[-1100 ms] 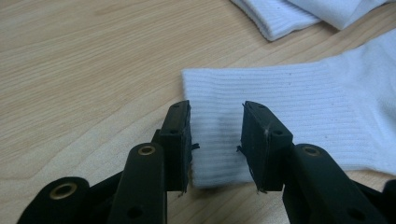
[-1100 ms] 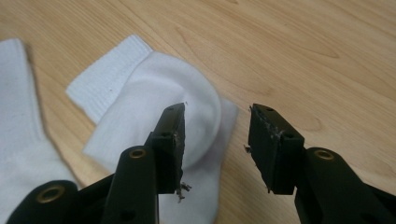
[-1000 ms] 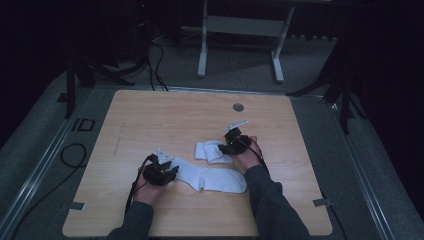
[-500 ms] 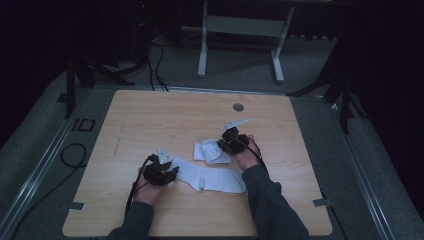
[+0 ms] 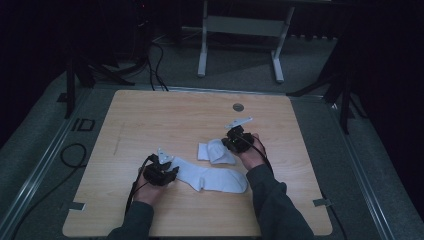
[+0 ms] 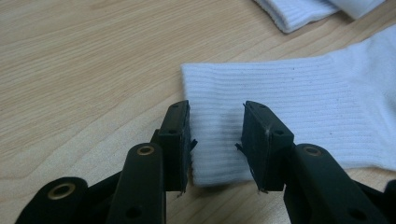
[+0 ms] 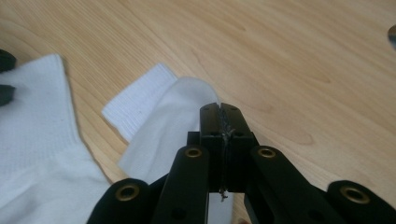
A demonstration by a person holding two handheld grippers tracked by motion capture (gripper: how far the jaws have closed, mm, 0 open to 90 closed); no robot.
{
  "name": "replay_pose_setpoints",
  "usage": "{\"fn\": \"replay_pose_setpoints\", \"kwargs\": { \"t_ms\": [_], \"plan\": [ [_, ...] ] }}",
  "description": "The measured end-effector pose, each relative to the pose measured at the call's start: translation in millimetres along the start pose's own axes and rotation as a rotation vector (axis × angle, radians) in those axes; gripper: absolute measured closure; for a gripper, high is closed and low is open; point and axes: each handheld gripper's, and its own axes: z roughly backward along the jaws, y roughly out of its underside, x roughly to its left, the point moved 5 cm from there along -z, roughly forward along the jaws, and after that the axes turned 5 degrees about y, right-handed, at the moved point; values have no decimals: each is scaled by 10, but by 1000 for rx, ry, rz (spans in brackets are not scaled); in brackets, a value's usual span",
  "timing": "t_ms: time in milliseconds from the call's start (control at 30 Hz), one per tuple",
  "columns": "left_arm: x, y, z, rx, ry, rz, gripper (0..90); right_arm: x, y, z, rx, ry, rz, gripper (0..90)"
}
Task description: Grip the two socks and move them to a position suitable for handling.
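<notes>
Wooden table (image 5: pixel 150 120) bears two white socks: left gripper (image 6: pixel 215 140) straddles the flat sock (image 6: pixel 299 112) with jaws parted, right gripper (image 7: pixel 223 122) pinches the folded sock (image 7: pixel 163 126)

Wooden table (image 5: pixel 150 120), round grommet (image 5: pixel 238 107) near far edge; white frame (image 5: pixel 240 30), cables (image 5: pixel 155 55) behind.

White ribbed socks (image 5: pixel 212 177); light wood-grain table (image 5: pixel 150 120); black claws.
</notes>
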Motion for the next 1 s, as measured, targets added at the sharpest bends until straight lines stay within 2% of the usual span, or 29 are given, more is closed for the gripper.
{"fn": "replay_pose_setpoints", "kwargs": {
  "t_ms": [67, 267, 533, 767, 1000],
  "plan": [
    [1, 0, 0, 1, -1, -1, 616, -9, -42, 88, -19, 3, 5, 891],
    [0, 1, 0, 2, 1, 1, 614, -71, -78, 202, -42, 17, 4, 890],
    [0, 2, -1, 2, 0, 1, 612, -222, -26, 334, -47, 42, -10, 889],
    [1, 6, -2, 1, 1, 5, 612, -391, 138, 429, -29, 68, -21, 889],
    [4, 7, -8, -2, 8, 12, 612, -612, 379, 469, 4, 88, -62, 888]
  ]
}}
